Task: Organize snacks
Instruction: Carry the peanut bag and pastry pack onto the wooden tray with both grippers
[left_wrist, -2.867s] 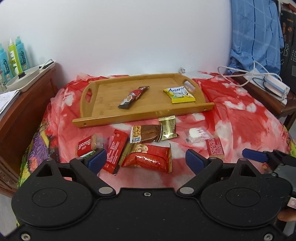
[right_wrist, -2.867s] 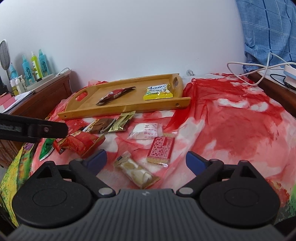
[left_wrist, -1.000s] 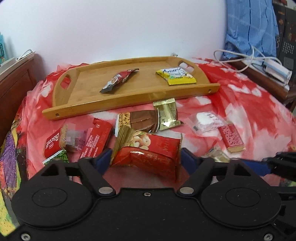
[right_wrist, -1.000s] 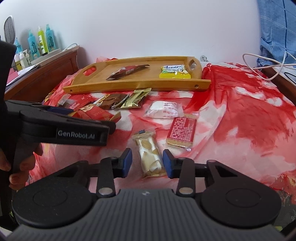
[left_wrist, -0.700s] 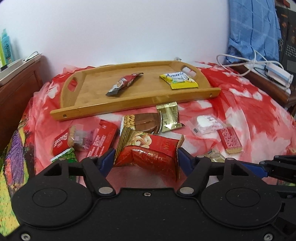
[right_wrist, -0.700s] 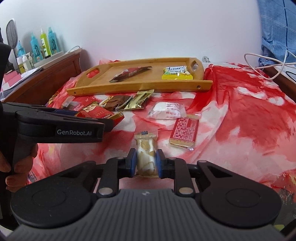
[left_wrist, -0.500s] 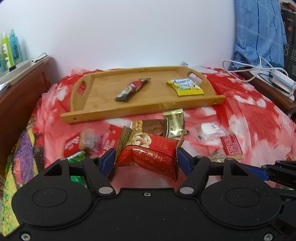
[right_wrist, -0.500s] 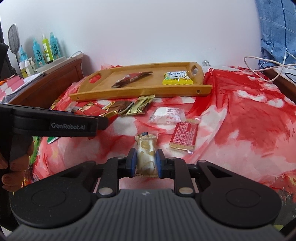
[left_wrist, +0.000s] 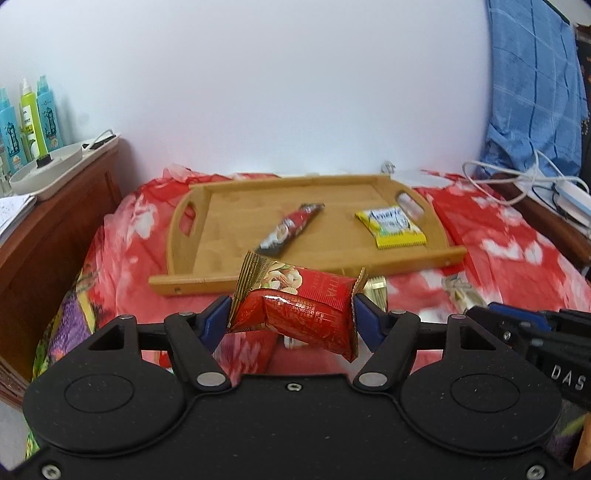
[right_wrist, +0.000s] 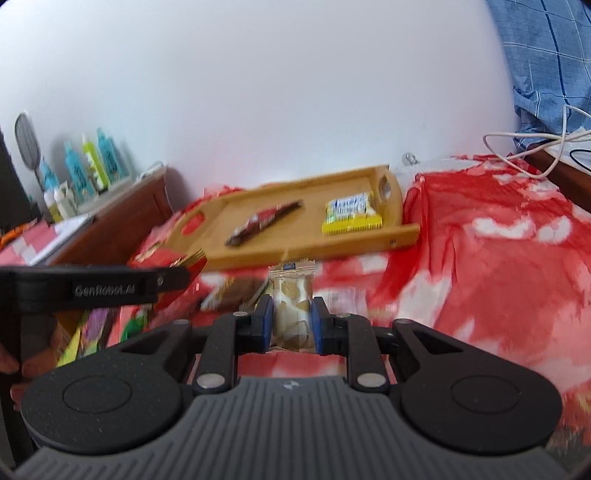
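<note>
White wall stood behind a bed covered with a red flowered cloth (left_wrist: 498, 236), and a wooden tray (left_wrist: 236, 206) lay on this cloth near the wall. On the tray were two snacks, well apart: a long dark red stick pack (left_wrist: 291, 229) lying slantwise near the middle, and a yellow packet (left_wrist: 389, 229) near the right handle.

A red nut packet (left_wrist: 299, 306), glossy, with gold stripes and a picture of nuts at its left end, was creased in the middle and hung in the air in front of the tray's near rim. A small clear packet of pale biscuits (right_wrist: 291, 306) with gold marks stood upright, its sealed top edge pointing up. More snacks lay on the cloth below both packets, but they were blurred or hidden.

Both hand-held tools pointed forward and downward toward the tray, above the cloth. The left claw (left_wrist: 291, 321) was about half open and its blue pads pressed on the two ends of the red nut packet, grasping it. The right claw (right_wrist: 291, 321) had just been closing; its jaws were now nearly together and clenched on the sides of the biscuit packet. In the right wrist view the left tool appeared at the left edge, with fingers of a person's hand (right_wrist: 11, 369) around its handle.

A wooden cabinet (left_wrist: 55, 229) with blue and green bottles (left_wrist: 33, 118) stood at the left.
</note>
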